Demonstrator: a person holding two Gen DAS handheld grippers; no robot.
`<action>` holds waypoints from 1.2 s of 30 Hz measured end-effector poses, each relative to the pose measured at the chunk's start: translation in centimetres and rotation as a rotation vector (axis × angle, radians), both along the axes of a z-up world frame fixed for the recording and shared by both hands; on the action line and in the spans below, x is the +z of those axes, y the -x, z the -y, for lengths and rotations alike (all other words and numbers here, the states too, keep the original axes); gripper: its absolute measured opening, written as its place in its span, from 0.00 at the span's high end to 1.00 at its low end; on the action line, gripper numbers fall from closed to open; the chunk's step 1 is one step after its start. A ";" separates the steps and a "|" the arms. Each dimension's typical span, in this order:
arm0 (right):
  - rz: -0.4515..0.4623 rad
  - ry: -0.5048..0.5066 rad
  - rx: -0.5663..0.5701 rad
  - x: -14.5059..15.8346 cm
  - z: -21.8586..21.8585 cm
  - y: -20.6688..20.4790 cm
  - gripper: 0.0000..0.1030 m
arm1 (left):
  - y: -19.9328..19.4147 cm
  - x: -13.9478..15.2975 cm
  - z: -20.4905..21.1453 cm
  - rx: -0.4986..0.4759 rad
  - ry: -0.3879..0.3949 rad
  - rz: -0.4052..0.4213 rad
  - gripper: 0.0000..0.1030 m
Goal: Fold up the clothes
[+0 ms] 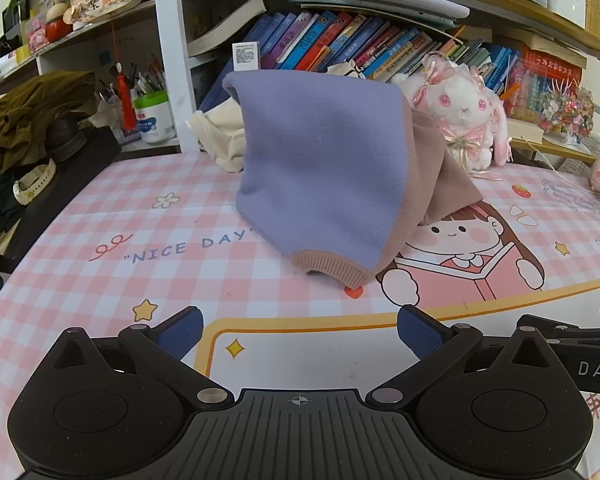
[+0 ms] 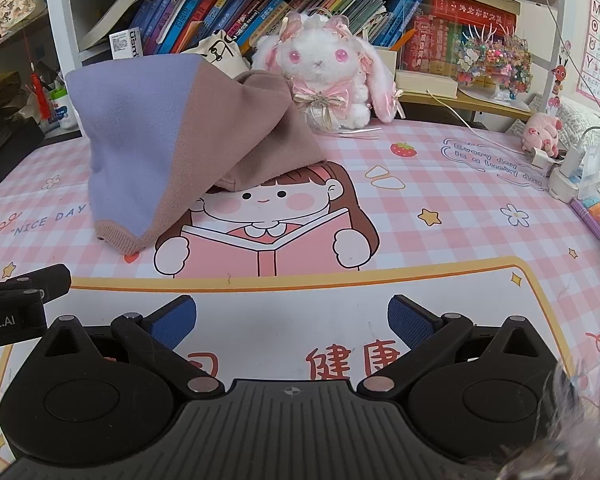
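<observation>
Both my black blue-padded grippers, left (image 1: 299, 330) and right (image 2: 292, 320), hang spread wide and empty over the pink checked cartoon desk mat (image 1: 100, 216). The fuzzy lilac-and-mauve ribbed-cuff sweater (image 1: 324, 168) slumps toward the far edge. Only the right view shows a small pink pig plush (image 2: 542, 130).

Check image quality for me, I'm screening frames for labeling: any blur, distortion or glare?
Left wrist view: fisheye bends the shelves; the garment is sharp, lighting even. Right wrist view: same bending, dark corners, a blurred smear at lower right; no strong glare.
</observation>
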State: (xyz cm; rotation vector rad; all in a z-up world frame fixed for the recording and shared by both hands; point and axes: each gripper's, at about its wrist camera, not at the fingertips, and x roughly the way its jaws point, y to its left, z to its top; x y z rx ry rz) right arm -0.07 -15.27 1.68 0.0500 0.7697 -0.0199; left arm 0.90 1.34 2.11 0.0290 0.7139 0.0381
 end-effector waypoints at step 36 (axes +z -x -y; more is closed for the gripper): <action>-0.007 -0.006 -0.007 0.1 0.0 0.5 0.00 | 0.5 0.3 -0.3 0.013 0.013 -0.005 0.00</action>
